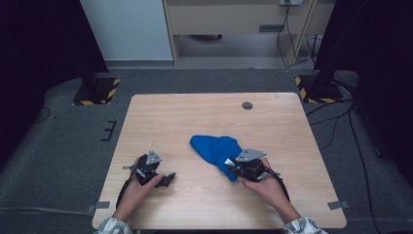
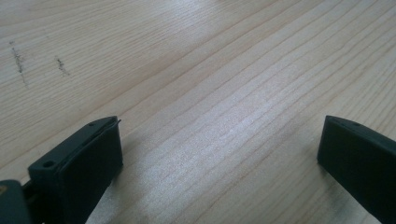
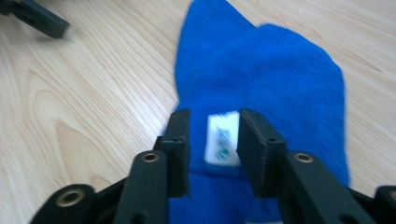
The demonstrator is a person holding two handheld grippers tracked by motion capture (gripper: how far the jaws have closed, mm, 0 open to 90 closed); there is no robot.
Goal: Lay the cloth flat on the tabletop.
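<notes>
A crumpled blue cloth (image 1: 216, 148) (image 3: 261, 70) lies on the light wooden table (image 1: 195, 112), a little right of centre. My right gripper (image 1: 229, 165) (image 3: 214, 114) sits low over the cloth's near end. Its jaws stand a little apart on either side of a white label (image 3: 223, 137) sewn on the cloth; a gap shows between them and the fabric looks flat. My left gripper (image 1: 168, 178) (image 2: 219, 135) rests near the table's front left, wide open over bare wood. One jaw of the left gripper (image 3: 37, 16) shows at the top left of the right gripper view.
A small dark round hole (image 1: 247, 105) sits near the table's far edge. Two stands with yellow-and-black striped bases (image 1: 97, 90) (image 1: 319, 87) flank the far corners on the floor, with cables (image 1: 336, 122) trailing on the right. Bare wood lies left of the cloth.
</notes>
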